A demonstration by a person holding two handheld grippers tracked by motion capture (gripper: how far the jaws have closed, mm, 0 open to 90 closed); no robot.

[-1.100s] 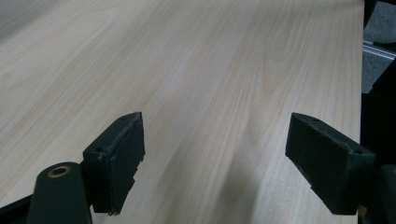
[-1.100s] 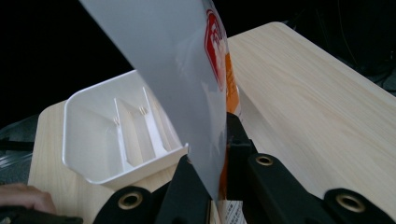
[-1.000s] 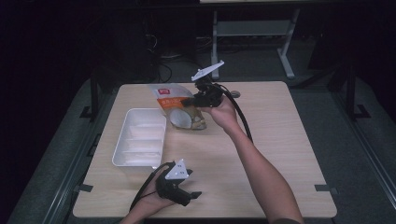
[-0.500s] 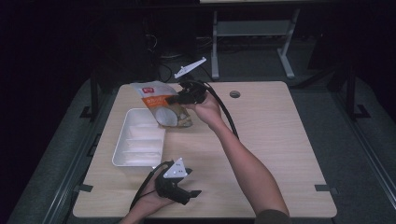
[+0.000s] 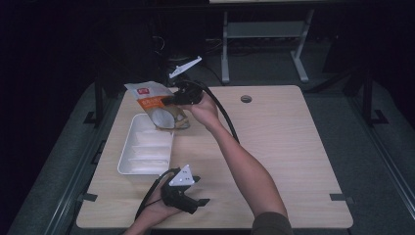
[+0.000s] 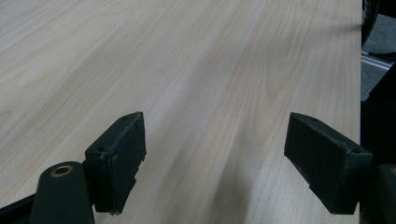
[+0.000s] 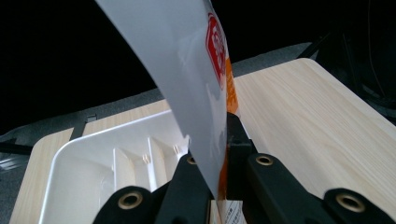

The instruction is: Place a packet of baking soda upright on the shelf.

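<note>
A snack bag (image 5: 156,105), white and orange with a red label, hangs in the air over the far end of the white tray (image 5: 128,152). My right gripper (image 5: 171,101) is shut on the bag's edge. In the right gripper view the bag (image 7: 187,84) rises between the two black jaws, and the tray (image 7: 88,154) lies below it. My left gripper (image 5: 195,203) rests near the table's front edge, jaws wide open with nothing between them; its view looks over bare wood (image 6: 210,70).
The tray has several divided compartments and lies at the table's left side. A cable hole (image 5: 246,99) sits at the far middle of the tabletop. A metal stand (image 5: 264,34) is on the floor behind the table.
My right gripper has carried the bag to the left, from the far middle of the table to above the tray's far end. The left gripper has stayed put.
</note>
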